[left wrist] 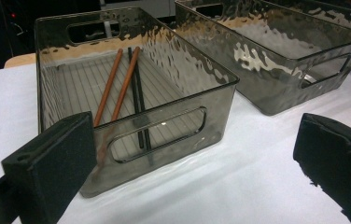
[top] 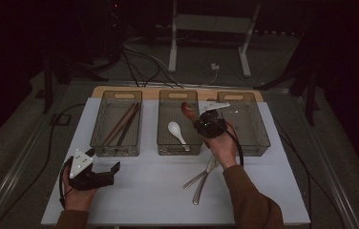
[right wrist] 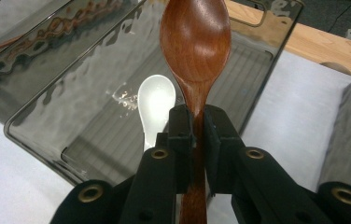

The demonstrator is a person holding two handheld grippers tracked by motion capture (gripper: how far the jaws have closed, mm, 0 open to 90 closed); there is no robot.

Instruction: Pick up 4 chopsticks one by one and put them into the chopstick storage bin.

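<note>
My right gripper (right wrist: 198,133) is clamped on the neck of the wooden spoon (right wrist: 195,44), bowl pointing away from me, and I hold it over the middle bin (top: 161,125), where a white ceramic spoon (top: 175,131) already lies on the bottom. My left gripper (top: 102,172) rests on the white mat (top: 139,191) in front of the left bin (left wrist: 131,158), its jaws standing wide apart with nothing between them. As I read it, this is a sorting job, and it is partly done: the chopsticks (left wrist: 117,86) lie in the left bin, one spoon is in the middle bin and a second is on its way in, while the metal cutlery (top: 201,180) is still on the mat near my right forearm and the right bin (top: 258,126) looks bare. So what remains is dropping this spoon and then moving the metal pieces, probably to the right bin. The bin walls are tall and the middle and right bins stand close together, so I should lower the spoon straight down between the rims, beside the white spoon rather than onto it. In front of the bins the mat has plenty of open room.
</note>
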